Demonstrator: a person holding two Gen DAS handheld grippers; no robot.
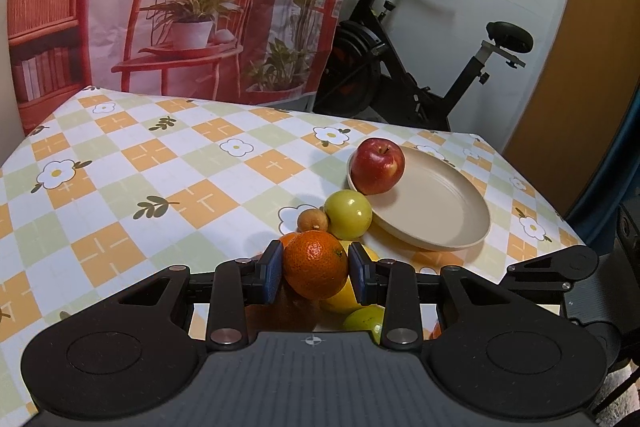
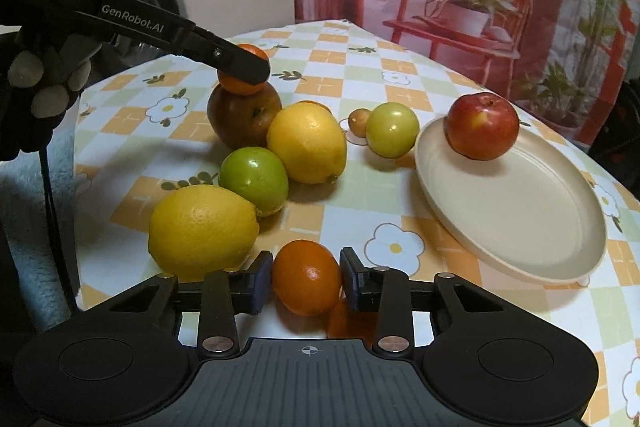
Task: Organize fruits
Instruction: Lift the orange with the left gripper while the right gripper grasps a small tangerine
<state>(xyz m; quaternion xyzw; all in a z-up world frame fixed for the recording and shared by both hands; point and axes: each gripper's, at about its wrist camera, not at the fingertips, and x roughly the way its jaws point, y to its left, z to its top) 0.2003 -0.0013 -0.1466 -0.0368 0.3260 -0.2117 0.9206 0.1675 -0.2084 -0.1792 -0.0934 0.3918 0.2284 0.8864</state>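
Observation:
In the left wrist view my left gripper [image 1: 316,267] is shut on a tangerine [image 1: 316,265], both blue pads against its sides. The right wrist view shows that tangerine [image 2: 244,71] held just above a dark red apple [image 2: 244,115]. My right gripper [image 2: 306,279] is shut on a small orange [image 2: 306,277] near the table's front edge; its pads touch both sides. A beige plate [image 2: 520,219] on the right carries one red apple [image 2: 482,127] at its far rim. On the cloth lie two lemons [image 2: 306,143] [image 2: 204,231] and a green fruit [image 2: 254,179].
A yellow-green apple [image 2: 392,135] and a small brown fruit [image 2: 359,122] lie just left of the plate. A gloved hand [image 2: 40,87] holds the left gripper at the table's left edge. An exercise bike [image 1: 420,59] and a printed backdrop [image 1: 192,7] stand behind the table.

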